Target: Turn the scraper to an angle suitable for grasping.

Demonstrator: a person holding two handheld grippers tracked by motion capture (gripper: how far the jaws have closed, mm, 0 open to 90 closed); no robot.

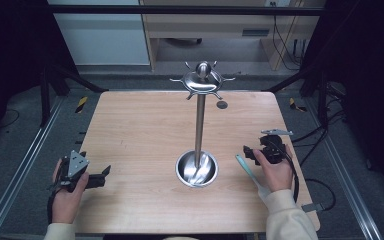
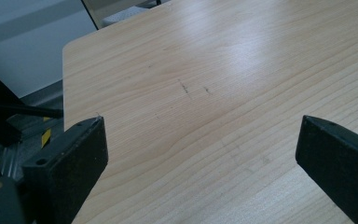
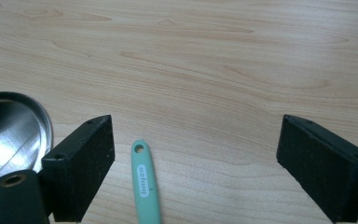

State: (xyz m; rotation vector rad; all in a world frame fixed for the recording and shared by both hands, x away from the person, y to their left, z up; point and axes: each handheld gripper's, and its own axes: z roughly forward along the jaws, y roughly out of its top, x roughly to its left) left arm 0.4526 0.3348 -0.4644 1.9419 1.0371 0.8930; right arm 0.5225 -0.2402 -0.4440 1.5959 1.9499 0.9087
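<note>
Mint-green utensil handle (image 3: 145, 186) lies flat on the wooden table (image 1: 140, 130), just right of the steel stand's round base (image 1: 196, 169) (hanging hole at its far tip, head hidden). Right gripper (image 3: 193, 154) sits low over it with jaws spread wide; the handle lies between them, nearer the left jaw, not pinched. Left gripper (image 2: 200, 149) rests at the near-left table edge, jaws wide apart over bare wood. Hook crown (image 1: 202, 80) tops the pole.
</note>
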